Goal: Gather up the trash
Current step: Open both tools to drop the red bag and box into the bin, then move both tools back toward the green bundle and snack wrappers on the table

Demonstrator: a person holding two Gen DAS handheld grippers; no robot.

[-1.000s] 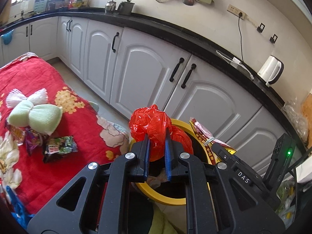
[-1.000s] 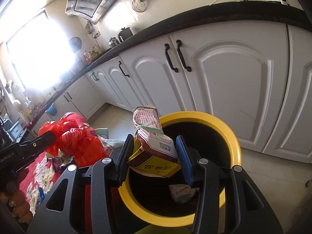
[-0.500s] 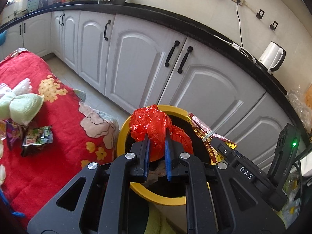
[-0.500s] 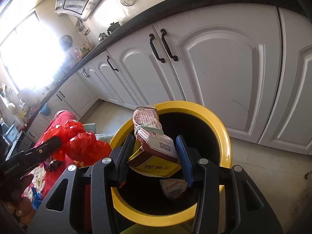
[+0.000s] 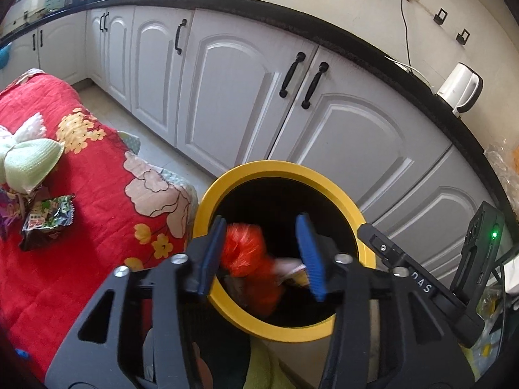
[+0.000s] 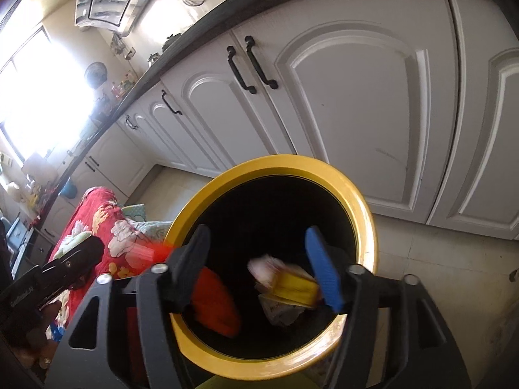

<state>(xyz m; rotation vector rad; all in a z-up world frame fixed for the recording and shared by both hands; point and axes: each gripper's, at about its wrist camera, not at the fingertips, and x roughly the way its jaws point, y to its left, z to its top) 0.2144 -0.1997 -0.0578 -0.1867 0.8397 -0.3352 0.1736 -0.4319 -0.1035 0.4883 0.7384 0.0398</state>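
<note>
Only the right view shows the carton (image 6: 285,280) falling clear as both tools' jaws open.

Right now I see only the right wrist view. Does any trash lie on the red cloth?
Observer: Yes. The left wrist view shows a crumpled wrapper on the red cloth.
Operator: Is something next to it?
Observer: A pale green knitted thing lies close beside it.
Operator: Does the left gripper hold the red bag?
Observer: No. The left gripper has its jaws opening. The red bag, blurred, is between them over the bin, and the pads do not press on it.
</note>
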